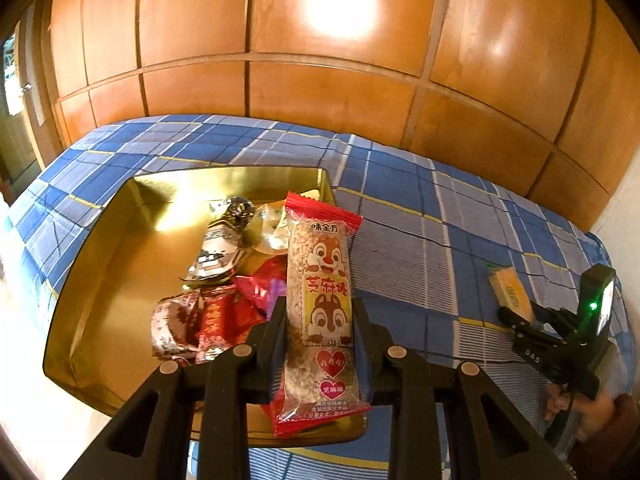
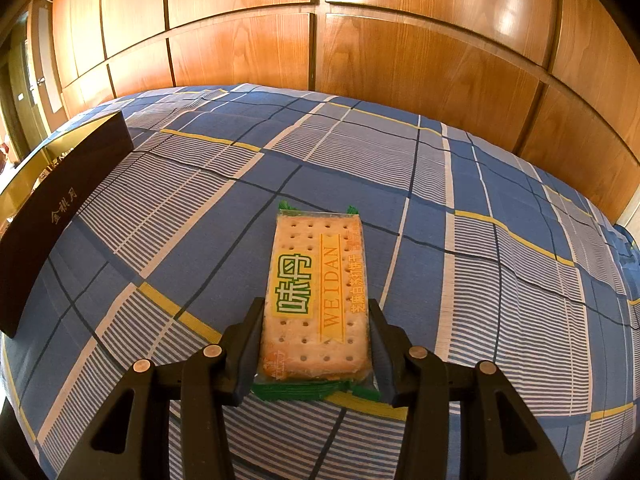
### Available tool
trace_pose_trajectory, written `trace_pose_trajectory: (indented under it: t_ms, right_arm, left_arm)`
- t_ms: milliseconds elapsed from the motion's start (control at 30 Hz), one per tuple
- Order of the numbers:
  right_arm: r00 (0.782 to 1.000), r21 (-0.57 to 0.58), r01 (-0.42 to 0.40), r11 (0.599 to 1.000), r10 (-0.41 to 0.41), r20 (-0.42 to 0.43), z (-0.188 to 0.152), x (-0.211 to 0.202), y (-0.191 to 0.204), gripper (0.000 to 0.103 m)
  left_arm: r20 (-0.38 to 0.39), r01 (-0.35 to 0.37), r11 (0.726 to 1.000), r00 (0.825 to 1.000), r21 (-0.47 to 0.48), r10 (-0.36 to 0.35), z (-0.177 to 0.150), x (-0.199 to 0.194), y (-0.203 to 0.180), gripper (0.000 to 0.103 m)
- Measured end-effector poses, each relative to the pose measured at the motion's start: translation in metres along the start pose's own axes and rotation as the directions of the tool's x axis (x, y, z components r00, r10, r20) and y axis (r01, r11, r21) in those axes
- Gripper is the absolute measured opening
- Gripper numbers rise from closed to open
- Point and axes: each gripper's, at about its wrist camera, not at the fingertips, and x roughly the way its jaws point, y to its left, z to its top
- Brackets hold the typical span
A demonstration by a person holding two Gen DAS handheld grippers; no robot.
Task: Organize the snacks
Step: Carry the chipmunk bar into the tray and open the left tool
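Left wrist view: the left gripper (image 1: 319, 320) has its jaws nearly closed, pinching a sesame bar (image 1: 320, 304) by its long sides. The bar is a clear wrapper with red crimped ends, showing a pale grainy stick inside, two cartoon squirrels, a yellow label panel and two red hearts near the bottom. It stands roughly upright in the grip, above the near right part of a gold box (image 1: 120, 240). In the box lie several wrapped sweets (image 1: 216, 280): silvery, red and magenta foils bunched together just left of the bar. The box sits on a blue plaid sheet (image 1: 400, 216), with wooden panels (image 1: 320, 80) behind.

Right wrist view: the right gripper (image 2: 316, 332) has its jaws partly open, set against both long edges of a cracker pack (image 2: 316, 292) that lies flat on the sheet. The pack is clear with green crimped ends, showing a pale cracker dotted with holes, large green characters on yellow, and a yellow strip reading WEIDAN. Whether the pads press on it or merely flank it, I cannot tell. At far left stands the box's dark outer wall (image 2: 60, 216) with gold characters, well apart from the pack.
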Motion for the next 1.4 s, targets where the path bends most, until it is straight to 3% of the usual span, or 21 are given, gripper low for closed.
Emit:
trace_pose_trajectory:
  t_ms: [233, 433, 600, 867, 1067, 1233, 1300, 1400]
  right_arm:
    - [1.000, -0.002, 0.002, 1.000, -0.002, 0.000, 0.000, 0.000, 0.000, 0.048]
    - [1.000, 0.000, 0.001, 1.000, -0.001, 0.002, 0.000, 0.000, -0.001, 0.048]
    - [1.000, 0.004, -0.004, 1.000, 0.004, 0.004, 0.000, 0.001, -0.001, 0.048]
    - [1.000, 0.007, -0.004, 1.000, 0.004, 0.005, 0.000, 0.000, -0.001, 0.048]
    - [1.000, 0.009, -0.004, 1.000, 0.004, 0.006, 0.000, 0.000, 0.000, 0.048]
    - [1.000, 0.012, -0.007, 1.000, 0.007, 0.006, 0.000, 0.000, 0.000, 0.048]
    - [1.000, 0.016, -0.008, 1.000, 0.008, 0.007, 0.000, 0.000, 0.000, 0.048]
    - [1.000, 0.014, -0.006, 1.000, 0.006, 0.007, 0.000, 0.000, -0.001, 0.048]
  left_arm:
    - [-0.015, -0.012, 0.999, 1.000, -0.036, 0.011, -0.002, 0.002, 0.016, 0.029]
    - [-0.032, -0.024, 0.989, 0.999, -0.148, 0.019, -0.001, 0.001, 0.056, 0.029]
    - [-0.052, -0.033, 0.955, 0.998, -0.294, 0.018, 0.006, 0.001, 0.108, 0.029]
    - [-0.070, -0.022, 0.911, 0.998, -0.411, -0.008, 0.026, 0.017, 0.143, 0.029]
    - [-0.101, -0.028, 0.919, 0.995, -0.394, -0.013, 0.042, 0.046, 0.144, 0.029]
    - [-0.157, -0.076, 0.938, 0.987, -0.338, 0.024, 0.049, 0.078, 0.141, 0.030]
    - [-0.162, -0.098, 0.936, 0.986, -0.338, 0.045, 0.049, 0.081, 0.141, 0.040]
    - [-0.138, -0.121, 0.929, 0.987, -0.350, 0.077, 0.046, 0.072, 0.143, 0.043]
